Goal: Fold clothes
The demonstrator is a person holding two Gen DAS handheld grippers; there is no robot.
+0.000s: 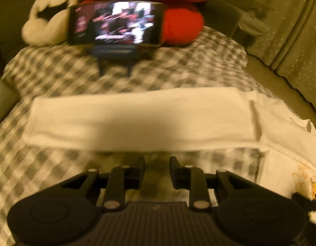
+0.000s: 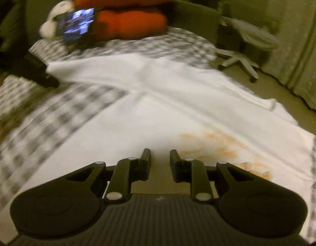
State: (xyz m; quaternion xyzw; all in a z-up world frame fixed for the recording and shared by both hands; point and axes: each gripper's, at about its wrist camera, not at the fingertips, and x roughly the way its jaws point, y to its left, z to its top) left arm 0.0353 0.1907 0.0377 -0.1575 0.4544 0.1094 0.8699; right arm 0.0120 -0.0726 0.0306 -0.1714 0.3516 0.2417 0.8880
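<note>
A white garment [image 1: 137, 119] lies on the checked bed cover [image 1: 45, 164], a folded band of it stretching across the left wrist view. It also fills the right wrist view [image 2: 158, 106], with a faint orange print [image 2: 219, 147] showing. My left gripper [image 1: 157, 164] is open and empty, just short of the garment's near edge. My right gripper [image 2: 160, 157] is open and empty above the garment. The left gripper's tip [image 2: 49, 81] shows at the garment's left corner in the right wrist view. Both views are motion-blurred.
A phone on a stand [image 1: 117, 23] plays video at the head of the bed, in front of a red and white plush toy [image 1: 178, 20]. A white swivel chair [image 2: 244, 41] and a curtain [image 1: 297, 41] stand to the right of the bed.
</note>
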